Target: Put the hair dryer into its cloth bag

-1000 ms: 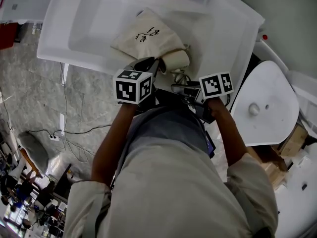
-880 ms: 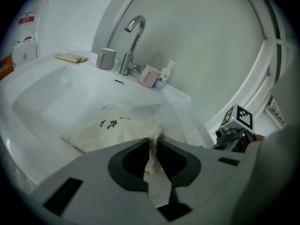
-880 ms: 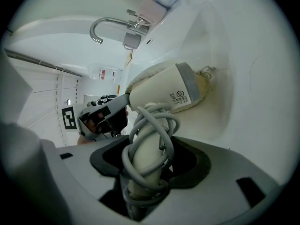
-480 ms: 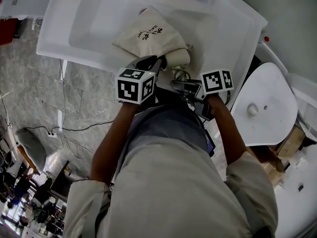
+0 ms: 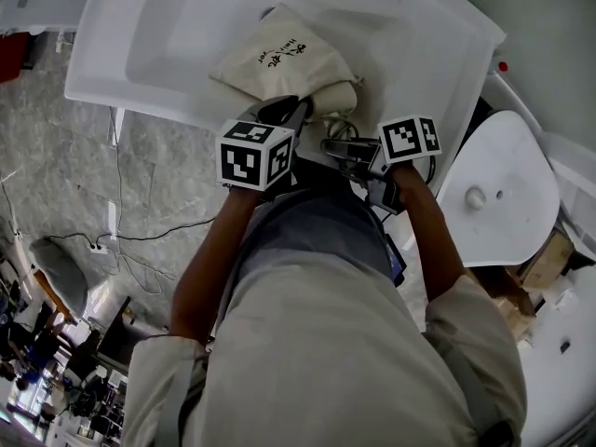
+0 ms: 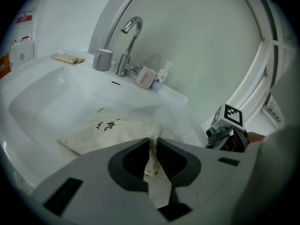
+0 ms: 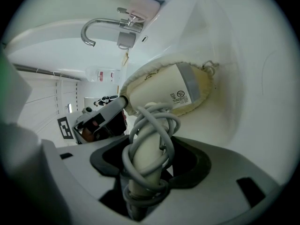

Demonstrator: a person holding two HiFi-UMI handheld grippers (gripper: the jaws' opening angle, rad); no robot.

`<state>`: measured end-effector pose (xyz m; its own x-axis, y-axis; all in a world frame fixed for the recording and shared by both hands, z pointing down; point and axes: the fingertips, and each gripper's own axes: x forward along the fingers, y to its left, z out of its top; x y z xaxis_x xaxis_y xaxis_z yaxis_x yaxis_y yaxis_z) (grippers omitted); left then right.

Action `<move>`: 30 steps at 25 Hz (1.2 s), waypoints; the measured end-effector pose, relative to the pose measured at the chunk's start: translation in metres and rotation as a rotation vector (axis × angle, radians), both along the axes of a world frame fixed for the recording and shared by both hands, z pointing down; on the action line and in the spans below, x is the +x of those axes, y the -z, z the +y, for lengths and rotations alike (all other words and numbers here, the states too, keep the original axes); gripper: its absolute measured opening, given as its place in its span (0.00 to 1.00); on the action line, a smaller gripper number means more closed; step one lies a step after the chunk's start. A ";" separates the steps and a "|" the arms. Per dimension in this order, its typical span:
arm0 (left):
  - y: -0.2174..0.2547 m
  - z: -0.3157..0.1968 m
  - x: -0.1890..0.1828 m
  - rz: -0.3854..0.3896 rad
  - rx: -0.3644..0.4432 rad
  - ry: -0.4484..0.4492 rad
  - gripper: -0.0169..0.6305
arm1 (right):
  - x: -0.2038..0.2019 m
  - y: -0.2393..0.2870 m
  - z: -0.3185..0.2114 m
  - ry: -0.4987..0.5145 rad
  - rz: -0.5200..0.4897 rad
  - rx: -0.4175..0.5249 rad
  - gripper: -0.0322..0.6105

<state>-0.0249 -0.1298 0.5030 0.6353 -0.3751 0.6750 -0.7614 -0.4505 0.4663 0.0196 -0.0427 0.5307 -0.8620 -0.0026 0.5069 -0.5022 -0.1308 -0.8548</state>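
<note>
White sink [image 5: 140, 45]; chrome faucet [image 6: 129, 50]; grey cup [image 6: 102, 59]

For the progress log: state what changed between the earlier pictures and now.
Nothing visibly moved, was gripped or let go. The left gripper stays shut on the edge of the cloth bag. The right gripper still clamps the cord-wrapped handle of the hair dryer, whose head remains partly inside the bag in the sink.

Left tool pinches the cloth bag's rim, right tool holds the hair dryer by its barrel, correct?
No: the right tool grips the hair dryer by its cord-wrapped handle, not the barrel, as the right gripper view shows. The left tool does pinch the cloth bag's rim.
</note>
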 end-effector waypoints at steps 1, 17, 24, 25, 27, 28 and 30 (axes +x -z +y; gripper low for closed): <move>0.000 0.000 0.001 0.000 0.000 -0.002 0.11 | 0.000 -0.001 0.000 0.016 0.010 0.005 0.45; 0.000 0.006 0.012 0.001 -0.006 -0.050 0.11 | 0.005 -0.011 -0.006 0.232 0.135 0.103 0.45; 0.002 0.003 0.003 0.014 -0.005 -0.051 0.11 | -0.005 -0.015 -0.014 0.284 0.172 0.124 0.45; 0.002 0.003 0.003 0.015 -0.005 -0.051 0.11 | -0.005 -0.015 -0.015 0.293 0.178 0.128 0.45; 0.002 0.004 0.004 0.016 -0.004 -0.053 0.10 | -0.004 -0.016 -0.016 0.304 0.189 0.136 0.45; 0.002 0.005 0.004 0.017 -0.003 -0.054 0.10 | -0.004 -0.017 -0.017 0.307 0.196 0.140 0.45; 0.002 0.006 0.002 0.019 -0.002 -0.055 0.10 | -0.005 -0.019 -0.020 0.316 0.212 0.149 0.45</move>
<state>-0.0234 -0.1236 0.5009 0.6680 -0.3380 0.6630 -0.7262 -0.4907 0.4815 0.0148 -0.0623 0.5492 -0.7085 0.1592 0.6875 -0.6650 0.1755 -0.7259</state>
